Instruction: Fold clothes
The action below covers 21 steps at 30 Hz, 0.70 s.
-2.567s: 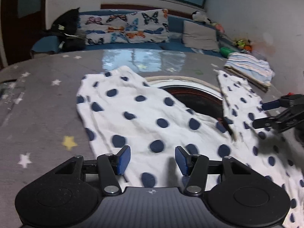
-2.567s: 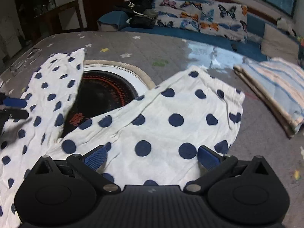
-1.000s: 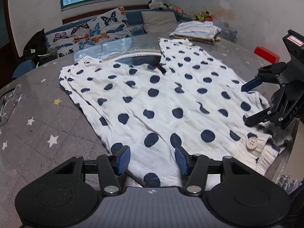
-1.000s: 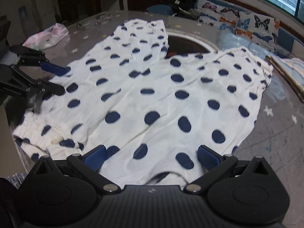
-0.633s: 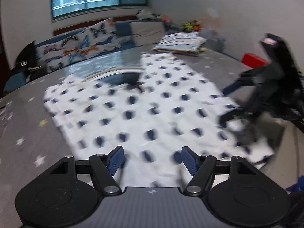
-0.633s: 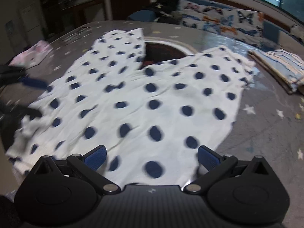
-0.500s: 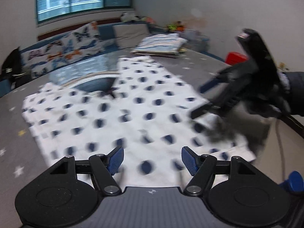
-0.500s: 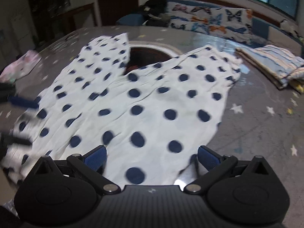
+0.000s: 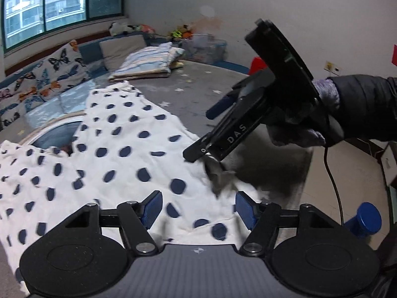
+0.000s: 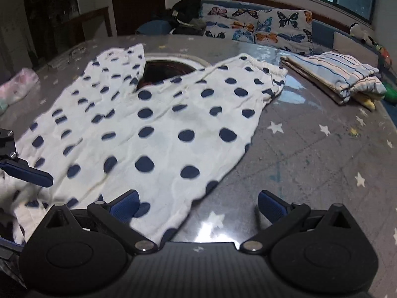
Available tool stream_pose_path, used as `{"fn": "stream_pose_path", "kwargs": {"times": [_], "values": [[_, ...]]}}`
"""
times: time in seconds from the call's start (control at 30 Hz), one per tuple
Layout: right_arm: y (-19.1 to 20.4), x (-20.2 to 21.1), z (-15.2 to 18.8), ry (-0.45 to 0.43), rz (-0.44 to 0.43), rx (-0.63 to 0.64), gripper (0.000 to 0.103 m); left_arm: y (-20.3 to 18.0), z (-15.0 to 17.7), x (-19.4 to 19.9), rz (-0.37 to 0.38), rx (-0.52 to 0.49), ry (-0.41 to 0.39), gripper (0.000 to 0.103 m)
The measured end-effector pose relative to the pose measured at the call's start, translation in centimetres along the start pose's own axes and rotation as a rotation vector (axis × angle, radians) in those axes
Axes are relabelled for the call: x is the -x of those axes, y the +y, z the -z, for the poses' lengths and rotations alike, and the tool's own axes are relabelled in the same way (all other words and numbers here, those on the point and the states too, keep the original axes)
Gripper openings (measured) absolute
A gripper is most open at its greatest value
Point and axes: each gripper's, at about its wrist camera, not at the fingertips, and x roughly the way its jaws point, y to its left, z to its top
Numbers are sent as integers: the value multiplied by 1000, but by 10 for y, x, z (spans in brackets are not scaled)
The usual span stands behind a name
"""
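White trousers with navy dots [image 10: 161,129] lie spread flat on the grey star-print table [image 10: 310,161], and their two legs run away to either side of a round inset [image 10: 168,70]. My left gripper [image 9: 197,209] hovers open over the rumpled near end of the trousers [image 9: 124,164]. My right gripper [image 10: 197,207] is open wide: its left pad is over the trousers' near side edge and its right pad over bare table. In the left wrist view the right gripper [image 9: 206,130] is held by a gloved hand [image 9: 297,124] above the cloth. One of the left gripper's fingers [image 10: 27,171] shows at the right view's left edge.
A folded striped pile [image 10: 335,74] lies at the table's far right. A pink cloth [image 10: 17,84] sits at its left edge. A sofa with butterfly cushions [image 10: 260,29] stands behind. Off the table's near corner are a blue dumbbell-shaped object [image 9: 364,219], a black cable [image 9: 332,181] and a red box [image 9: 256,64].
Both grippers have drawn back from the trouser legs to the near end. The left view swung right, the left jaws opened slightly wider, and the right gripper shifted right past the cloth's edge.
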Motion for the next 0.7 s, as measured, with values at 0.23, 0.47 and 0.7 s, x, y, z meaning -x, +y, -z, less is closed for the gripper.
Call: {"fn": "stream_pose_path", "kwargs": {"times": [0.23, 0.47, 0.7], "values": [[-10, 3, 1, -8, 11, -25, 103, -18, -1, -7, 73, -36, 10, 67], [-43, -3, -23, -43, 37, -114, 103, -46, 0, -19, 95, -136, 25, 58], [-94, -23, -51, -57, 23, -274, 95, -54, 10, -35, 77, -198, 70, 43]]}}
